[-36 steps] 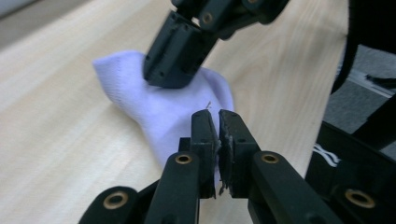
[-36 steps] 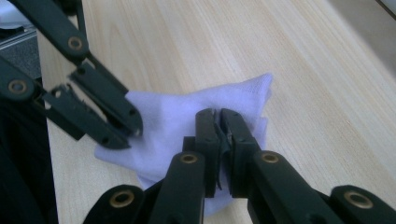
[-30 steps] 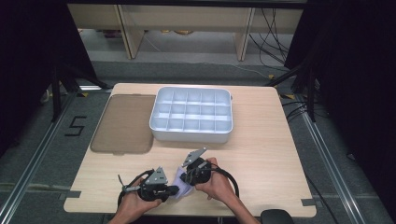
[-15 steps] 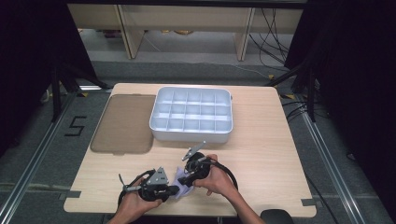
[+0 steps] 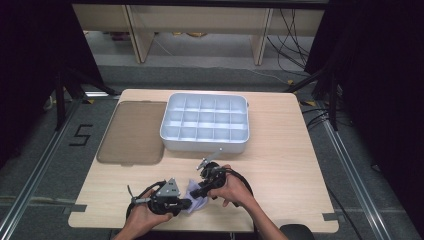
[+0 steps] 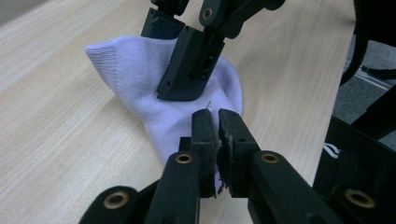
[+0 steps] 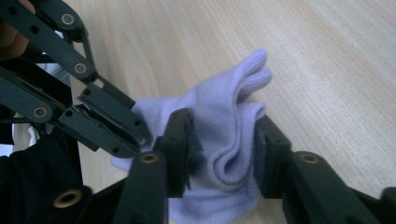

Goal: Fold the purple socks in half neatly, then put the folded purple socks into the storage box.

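Sock (image 6: 140,79) lies lengthwise between both claws; left claw (image 6: 215,116) pinches it, right claw (image 7: 222,144) has been closing around it.

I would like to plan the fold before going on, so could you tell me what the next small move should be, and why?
Probably close the right gripper fully on the bunched fold of the lilac sock. Its jaws have just been closing and stand on either side of that fold, which looks not yet squeezed flat. The left gripper is shut on the sock's other end, pinning it to the table.
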Action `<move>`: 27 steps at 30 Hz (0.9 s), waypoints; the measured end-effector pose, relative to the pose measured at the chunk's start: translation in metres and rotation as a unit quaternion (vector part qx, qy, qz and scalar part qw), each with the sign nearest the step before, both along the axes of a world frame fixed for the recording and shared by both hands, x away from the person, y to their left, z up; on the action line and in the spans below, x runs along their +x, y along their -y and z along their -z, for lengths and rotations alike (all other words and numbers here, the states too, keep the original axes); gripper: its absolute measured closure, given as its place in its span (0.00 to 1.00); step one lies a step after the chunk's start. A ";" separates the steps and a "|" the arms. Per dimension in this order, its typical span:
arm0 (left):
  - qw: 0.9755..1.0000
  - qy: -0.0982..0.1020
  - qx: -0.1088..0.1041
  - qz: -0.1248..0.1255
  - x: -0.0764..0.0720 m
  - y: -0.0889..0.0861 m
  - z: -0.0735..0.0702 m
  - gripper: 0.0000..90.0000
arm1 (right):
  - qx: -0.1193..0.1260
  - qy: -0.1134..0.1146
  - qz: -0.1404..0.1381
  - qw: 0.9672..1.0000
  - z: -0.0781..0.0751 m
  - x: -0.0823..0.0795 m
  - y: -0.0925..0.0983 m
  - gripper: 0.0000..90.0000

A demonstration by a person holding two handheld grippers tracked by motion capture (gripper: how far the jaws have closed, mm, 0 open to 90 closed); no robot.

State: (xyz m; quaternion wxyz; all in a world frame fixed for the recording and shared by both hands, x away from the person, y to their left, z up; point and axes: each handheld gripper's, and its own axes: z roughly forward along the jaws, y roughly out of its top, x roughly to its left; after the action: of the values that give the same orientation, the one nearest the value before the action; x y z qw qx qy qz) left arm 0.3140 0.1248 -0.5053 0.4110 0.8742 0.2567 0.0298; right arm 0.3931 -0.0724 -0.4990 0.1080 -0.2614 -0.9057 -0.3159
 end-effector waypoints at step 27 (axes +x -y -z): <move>0.996 -0.018 0.030 -0.083 -0.007 -0.052 -0.003 0.31 | 0.001 0.083 -0.004 0.997 -0.026 -0.018 0.004 0.85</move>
State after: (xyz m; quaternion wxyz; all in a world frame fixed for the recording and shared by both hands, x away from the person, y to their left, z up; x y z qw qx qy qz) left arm 0.3069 0.1767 -0.5019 0.3765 0.8619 0.3349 0.0561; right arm 0.3748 -0.0766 -0.4728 0.0338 -0.2307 -0.9120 -0.3374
